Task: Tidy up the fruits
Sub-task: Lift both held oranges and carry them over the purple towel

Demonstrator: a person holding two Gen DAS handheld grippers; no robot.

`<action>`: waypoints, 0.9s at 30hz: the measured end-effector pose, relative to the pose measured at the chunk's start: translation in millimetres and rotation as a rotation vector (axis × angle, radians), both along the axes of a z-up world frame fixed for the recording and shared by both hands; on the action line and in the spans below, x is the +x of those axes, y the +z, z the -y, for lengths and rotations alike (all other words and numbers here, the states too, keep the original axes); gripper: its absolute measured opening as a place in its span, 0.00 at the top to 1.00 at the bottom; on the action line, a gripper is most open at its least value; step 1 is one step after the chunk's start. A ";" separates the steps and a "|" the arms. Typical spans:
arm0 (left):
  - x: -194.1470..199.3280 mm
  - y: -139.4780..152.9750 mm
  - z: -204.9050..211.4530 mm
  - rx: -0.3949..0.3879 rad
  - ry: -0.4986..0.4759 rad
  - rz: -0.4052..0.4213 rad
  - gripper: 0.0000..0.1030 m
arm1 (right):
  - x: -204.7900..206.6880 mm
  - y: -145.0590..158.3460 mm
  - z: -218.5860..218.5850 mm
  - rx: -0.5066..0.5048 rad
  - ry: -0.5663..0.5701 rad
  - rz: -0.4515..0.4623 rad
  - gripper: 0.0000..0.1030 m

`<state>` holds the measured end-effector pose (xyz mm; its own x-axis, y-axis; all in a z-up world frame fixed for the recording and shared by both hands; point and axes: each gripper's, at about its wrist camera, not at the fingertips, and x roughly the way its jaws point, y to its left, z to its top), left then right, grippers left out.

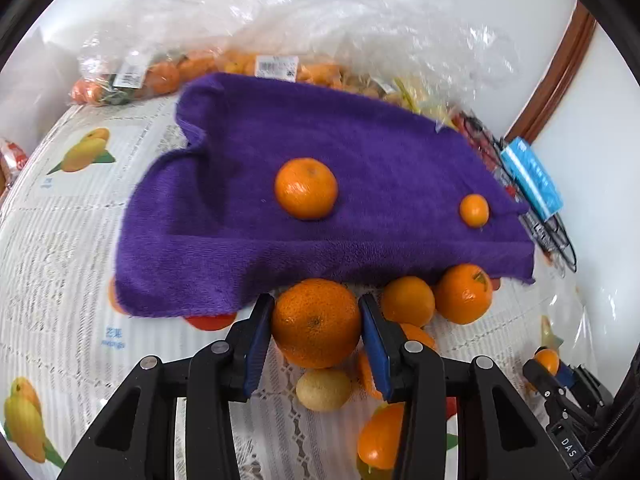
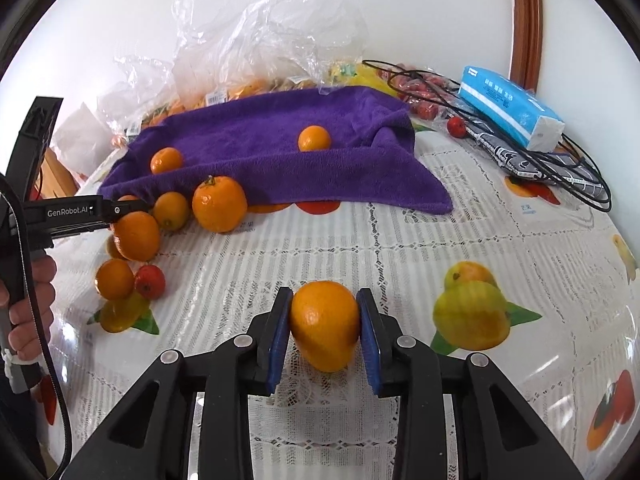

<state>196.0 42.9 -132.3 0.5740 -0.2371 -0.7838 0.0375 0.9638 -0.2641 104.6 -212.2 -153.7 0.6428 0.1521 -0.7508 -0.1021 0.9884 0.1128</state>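
On the bench (image 2: 400, 240), under a lace-patterned cloth printed with fruit, a purple towel (image 1: 320, 200) lies spread toward the back; two oranges rest on it, a bigger one (image 1: 306, 189) near the middle and a small one (image 1: 474, 211) toward its right edge; both sit well apart from each other.

Just in front of the towel's near edge, the left tool (image 1: 316, 328) has its blue pads pressed on either side of a large orange (image 1: 316, 322), jaws narrowed to the fruit's width; beside that orange to the right lie two more oranges (image 1: 408, 301) touching each other, the farther one (image 1: 464, 293) partly under the towel's hem; a pale yellow fruit (image 1: 323, 390) sits below the held orange, between the tool's fingers, and another orange one (image 1: 380, 438) lies nearer the camera, partly hidden by the right finger.

Nearer the bench's front, apart from the pile, the right tool (image 2: 324, 328) grips an oval orange fruit (image 2: 324, 326); its pads press on both flanks, and the fruit's lower end is at the cloth.

Behind the towel stand clear plastic bags (image 2: 260, 40) of fruit; at the back right a blue tissue pack (image 2: 512, 108) lies on tangled black cables (image 2: 580, 184); a hand (image 2: 28, 312) at the left edge of the right view holds the left tool's grip.
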 end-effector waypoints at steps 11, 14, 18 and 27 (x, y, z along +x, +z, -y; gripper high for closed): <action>-30.8 40.0 -10.3 -0.005 0.034 0.103 0.60 | -6.2 34.5 -6.4 -0.014 -0.010 0.073 0.69; -39.0 48.6 -10.9 -0.001 0.034 0.127 0.60 | -1.7 42.3 -5.4 0.005 -0.018 0.084 0.69; -41.2 58.6 -7.1 0.024 0.035 0.156 0.60 | 12.5 54.7 -4.7 0.011 -0.036 0.094 0.69; -15.2 72.7 -1.4 0.049 0.042 0.234 0.60 | 60.3 86.6 -11.0 0.036 -0.030 0.176 0.69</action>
